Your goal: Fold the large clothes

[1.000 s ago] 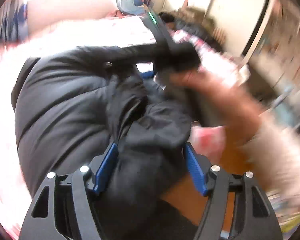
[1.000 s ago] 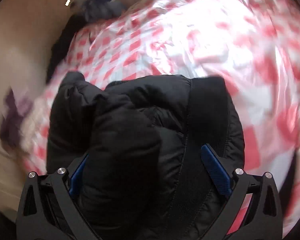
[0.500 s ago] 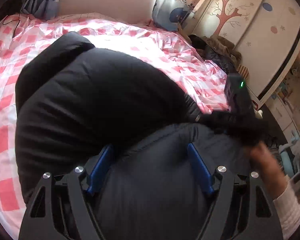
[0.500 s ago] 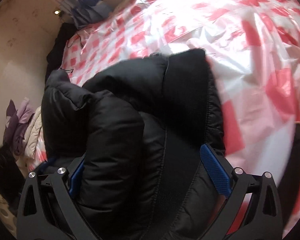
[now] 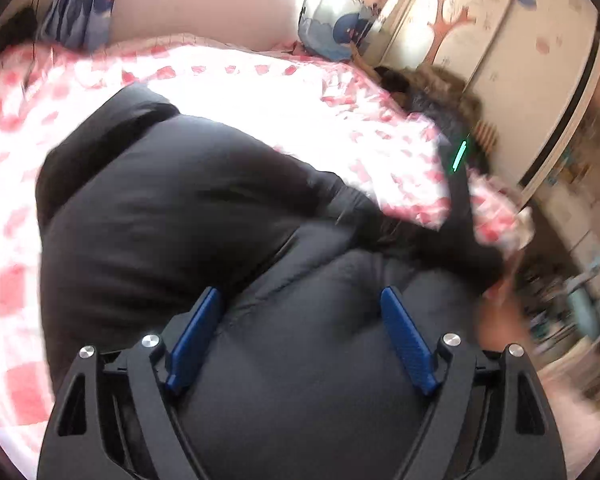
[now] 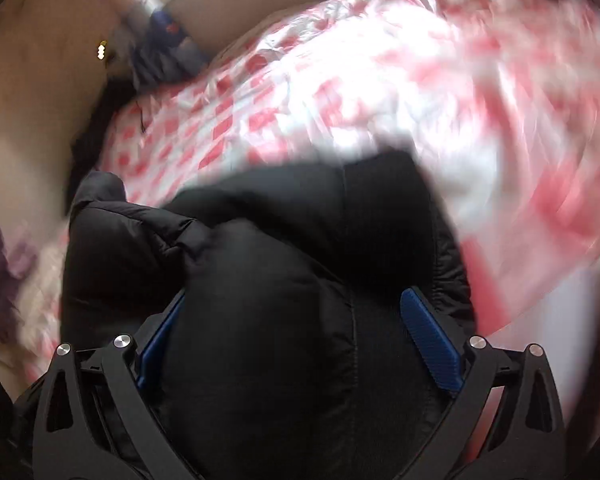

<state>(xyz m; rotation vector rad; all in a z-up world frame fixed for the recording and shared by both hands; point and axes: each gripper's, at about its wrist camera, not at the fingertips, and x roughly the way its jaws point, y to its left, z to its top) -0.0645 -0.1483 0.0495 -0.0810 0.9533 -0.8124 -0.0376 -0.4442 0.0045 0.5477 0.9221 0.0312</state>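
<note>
Left hand-held gripper [image 5: 300, 336] opening, black puffer jacket [image 5: 172, 216] bulging between its jaws.

- In the left wrist view the jacket [image 5: 188, 216] lies on the bed cover [image 5: 260, 92], filling the middle and the six o'clock side.
- The left gripper [image 5: 300, 344] sits at six o'clock, jacket between its opening jaws.
- The wardrobe [image 5: 512, 64] stands at two o'clock, beyond the bed.
- A cushion [image 5: 336, 28] lies at twelve o'clock, behind the cover.
- The right gripper [image 6: 296, 340] has jacket bulk between its fingers.
</note>
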